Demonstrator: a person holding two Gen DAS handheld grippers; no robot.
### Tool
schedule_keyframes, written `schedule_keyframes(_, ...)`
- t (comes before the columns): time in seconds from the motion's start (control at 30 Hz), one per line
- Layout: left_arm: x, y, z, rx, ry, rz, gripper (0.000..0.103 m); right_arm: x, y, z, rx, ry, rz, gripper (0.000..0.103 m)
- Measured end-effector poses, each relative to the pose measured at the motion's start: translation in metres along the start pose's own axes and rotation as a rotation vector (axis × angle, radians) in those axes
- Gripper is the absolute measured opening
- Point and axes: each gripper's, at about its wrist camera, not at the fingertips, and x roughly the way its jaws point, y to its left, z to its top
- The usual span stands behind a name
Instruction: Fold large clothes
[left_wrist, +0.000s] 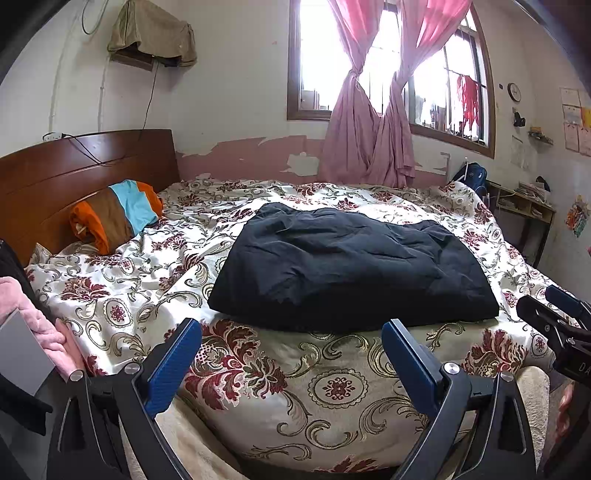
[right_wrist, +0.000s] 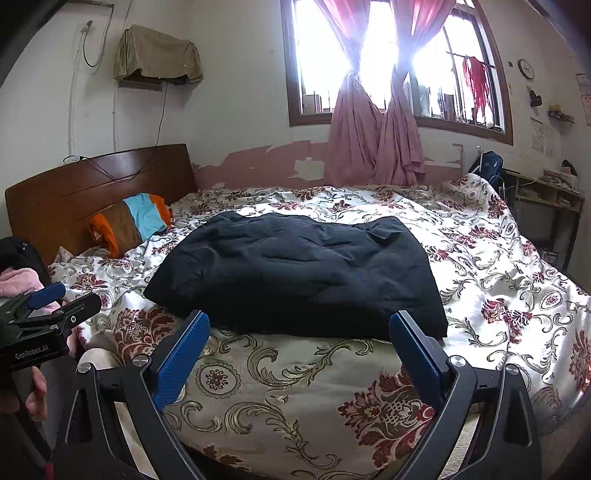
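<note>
A dark navy garment (left_wrist: 351, 266) lies folded into a rough rectangle on the floral bedspread (left_wrist: 295, 387); it also shows in the right wrist view (right_wrist: 299, 273). My left gripper (left_wrist: 291, 328) is open and empty, held over the bed's near edge just short of the garment. My right gripper (right_wrist: 299, 325) is open and empty, its fingertips close to the garment's near edge. The right gripper shows at the right edge of the left wrist view (left_wrist: 554, 310), and the left gripper shows at the left edge of the right wrist view (right_wrist: 62, 295).
A striped orange, brown and blue pillow (left_wrist: 114, 214) lies by the wooden headboard (left_wrist: 74, 173). Pink curtains (left_wrist: 369, 129) hang at the window behind the bed. A desk with clutter (left_wrist: 524, 206) stands at the right. Pink fabric (left_wrist: 22, 306) is at the left.
</note>
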Motion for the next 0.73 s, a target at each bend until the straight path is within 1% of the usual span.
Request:
schedule_keyframes(0.1, 0.000, 0.000, 0.000, -0.005, 0.013, 0.003, 0.098, 0.000, 0.000, 0.000, 0.000, 0.000, 0.000, 0.096)
schedule_keyframes(0.3, 0.002, -0.002, -0.002, 0.004, 0.022, 0.033, 0.098, 0.001, -0.001, -0.007, 0.001, 0.005, 0.001, 0.096)
schedule_keyframes(0.73, 0.007, 0.000, -0.002, -0.027, 0.039, 0.006, 0.098, 0.005, -0.004, -0.011, 0.005, 0.015, 0.003, 0.096)
